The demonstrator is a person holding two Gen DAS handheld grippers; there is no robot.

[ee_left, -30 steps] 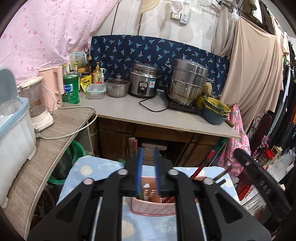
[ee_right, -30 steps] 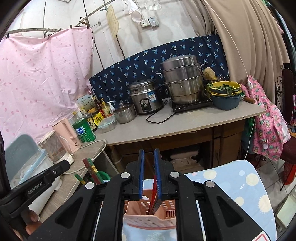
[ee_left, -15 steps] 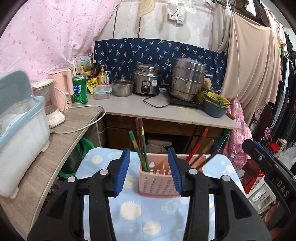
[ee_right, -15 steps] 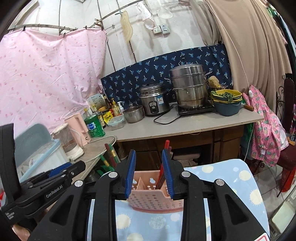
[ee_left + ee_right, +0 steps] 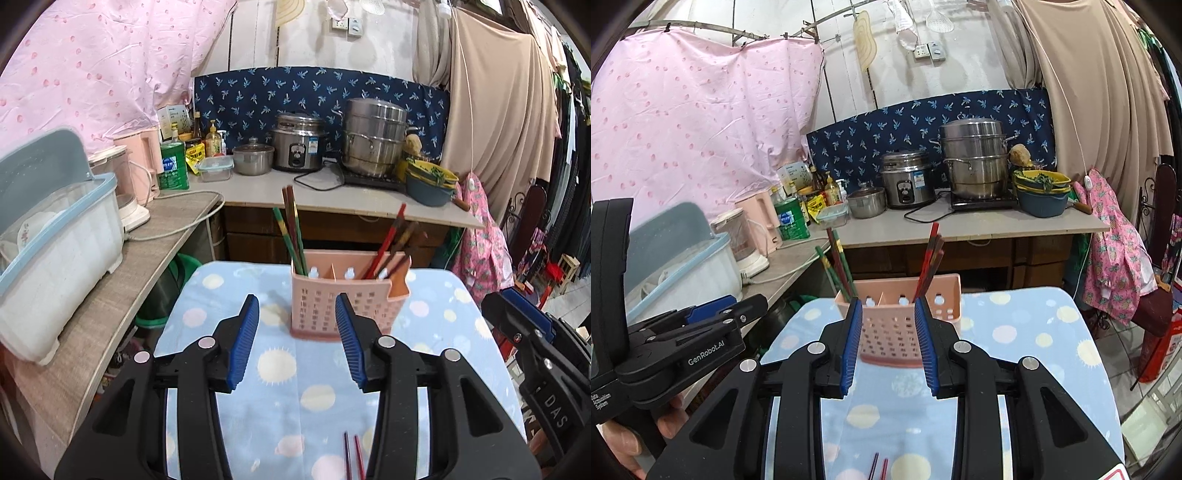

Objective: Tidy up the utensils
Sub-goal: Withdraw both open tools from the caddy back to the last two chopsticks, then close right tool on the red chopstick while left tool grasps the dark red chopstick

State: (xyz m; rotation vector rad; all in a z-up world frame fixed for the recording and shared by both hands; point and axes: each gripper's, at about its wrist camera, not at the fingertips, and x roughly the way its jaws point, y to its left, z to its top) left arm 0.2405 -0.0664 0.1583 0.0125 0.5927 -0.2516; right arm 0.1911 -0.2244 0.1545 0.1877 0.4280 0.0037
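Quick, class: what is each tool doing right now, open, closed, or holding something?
Left tool: open, holding nothing.
Right tool: open, holding nothing.

— What does the left hand-held gripper [image 5: 297,341] look like?
— Black, with blue ribbed pads [image 5: 242,341] and round silver screws.
— And the right hand-held gripper [image 5: 888,341]?
— The same. White letters say "GenRobot.AI" on the left one's side, and bare fingers [image 5: 670,421] show underneath.

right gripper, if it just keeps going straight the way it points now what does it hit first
Most likely the pink utensil holder: it sits straight ahead of the open right gripper on the blue tablecloth, centred between the fingers. How far off it is cannot be told.
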